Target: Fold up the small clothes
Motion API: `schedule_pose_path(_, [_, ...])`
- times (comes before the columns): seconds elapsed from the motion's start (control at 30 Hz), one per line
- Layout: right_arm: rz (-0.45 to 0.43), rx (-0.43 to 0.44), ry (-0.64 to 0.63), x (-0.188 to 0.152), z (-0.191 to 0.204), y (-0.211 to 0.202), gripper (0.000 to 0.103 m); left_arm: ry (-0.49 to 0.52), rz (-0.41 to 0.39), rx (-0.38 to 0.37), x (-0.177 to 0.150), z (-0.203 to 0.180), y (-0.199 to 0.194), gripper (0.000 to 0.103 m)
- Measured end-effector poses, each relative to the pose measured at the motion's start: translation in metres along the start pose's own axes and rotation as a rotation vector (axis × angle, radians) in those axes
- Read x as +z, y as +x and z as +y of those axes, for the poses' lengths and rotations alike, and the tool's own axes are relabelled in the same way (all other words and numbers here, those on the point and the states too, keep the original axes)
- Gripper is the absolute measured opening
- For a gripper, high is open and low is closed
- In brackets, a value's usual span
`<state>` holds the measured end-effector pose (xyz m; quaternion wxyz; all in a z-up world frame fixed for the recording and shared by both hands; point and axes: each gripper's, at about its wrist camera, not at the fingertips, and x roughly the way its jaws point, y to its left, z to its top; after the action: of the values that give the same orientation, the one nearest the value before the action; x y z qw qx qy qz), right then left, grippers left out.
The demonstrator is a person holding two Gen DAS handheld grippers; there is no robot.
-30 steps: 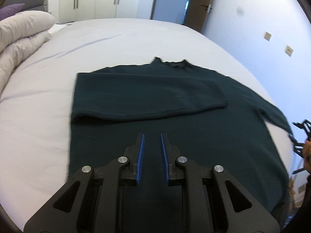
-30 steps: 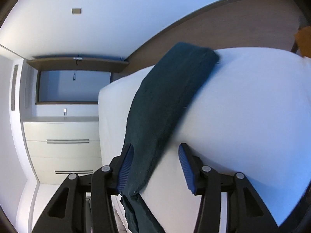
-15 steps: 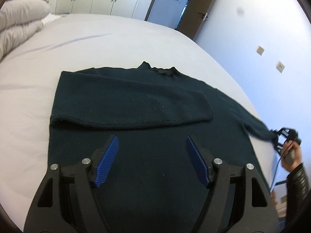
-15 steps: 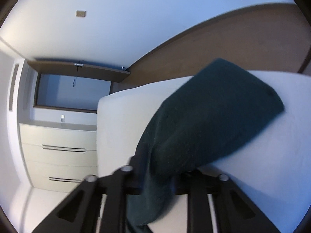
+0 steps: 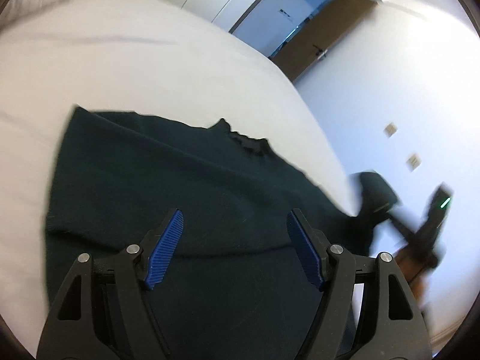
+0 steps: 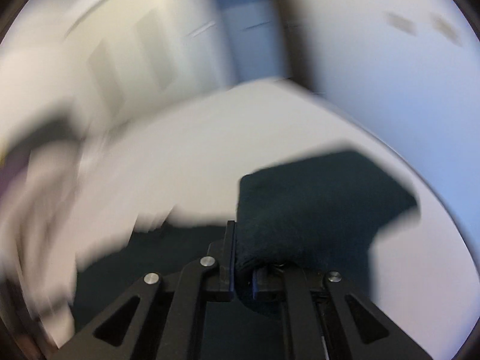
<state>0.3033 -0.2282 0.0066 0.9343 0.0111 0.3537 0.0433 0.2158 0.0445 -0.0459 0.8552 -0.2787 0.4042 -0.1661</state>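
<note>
A dark green sweater (image 5: 186,189) lies flat on the white bed (image 5: 135,69), one sleeve folded across its chest. My left gripper (image 5: 235,231) is open and empty just above the sweater's lower body. My right gripper (image 6: 240,258) is shut on the other sleeve (image 6: 315,204) and holds it lifted off the bed; the cuff end hangs over the fingers. In the left wrist view the right gripper (image 5: 390,210) shows blurred at the bed's right edge with the sleeve end (image 5: 375,186) raised.
The bed's right edge runs close to a white wall (image 5: 405,105) with sockets. A door (image 5: 288,21) and wardrobes stand beyond the far end. Pillows (image 6: 33,186) lie blurred at the left in the right wrist view.
My left gripper opened and moved forward over the sweater. My right gripper closed on the sleeve, lifted it off the bed edge and swung round toward the bed.
</note>
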Motion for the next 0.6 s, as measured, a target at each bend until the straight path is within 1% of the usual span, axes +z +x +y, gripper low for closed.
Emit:
schedule_pose_path(0.07, [0.107, -0.009, -0.21, -0.028, 0.062, 0.043, 0.009, -0.084, 0.071, -0.049, 0.009, 0.011, 0.02, 0.071])
schedule_pose_path(0.13, [0.153, -0.024, -0.332, -0.061, 0.098, 0.059, 0.009, -0.152, 0.132, -0.095, 0.011, 0.02, 0.034, 0.071])
schedule_pose_path(0.17, [0.164, -0.027, -0.374, -0.071, 0.108, 0.066, 0.009, -0.174, 0.156, -0.112, 0.012, 0.023, 0.042, 0.071])
schedule_pose_path(0.23, [0.173, -0.056, -0.419, -0.08, 0.115, 0.072, 0.009, -0.186, 0.18, -0.131, 0.011, 0.022, 0.053, 0.071])
schedule_pose_path(0.27, [0.176, -0.07, -0.441, -0.084, 0.117, 0.076, 0.01, -0.198, 0.203, -0.147, 0.011, 0.021, 0.062, 0.074])
schedule_pose_path(0.3, [0.176, -0.071, -0.448, -0.084, 0.116, 0.079, 0.01, -0.21, 0.224, -0.161, 0.01, 0.02, 0.069, 0.076])
schedule_pose_path(0.37, [0.165, -0.066, -0.454, -0.084, 0.124, 0.073, 0.011, -0.241, 0.271, -0.184, 0.008, 0.017, 0.086, 0.076])
schedule_pose_path(0.43, [0.166, -0.059, -0.443, -0.078, 0.12, 0.074, 0.011, -0.255, 0.296, -0.176, 0.005, 0.014, 0.095, 0.076])
schedule_pose_path(0.5, [0.165, -0.046, -0.432, -0.086, 0.121, 0.071, 0.012, -0.259, 0.288, -0.168, 0.003, 0.013, 0.098, 0.076])
schedule_pose_path(0.6, [0.162, -0.031, -0.428, -0.095, 0.114, 0.064, 0.014, -0.252, 0.307, -0.152, 0.003, 0.008, 0.106, 0.076])
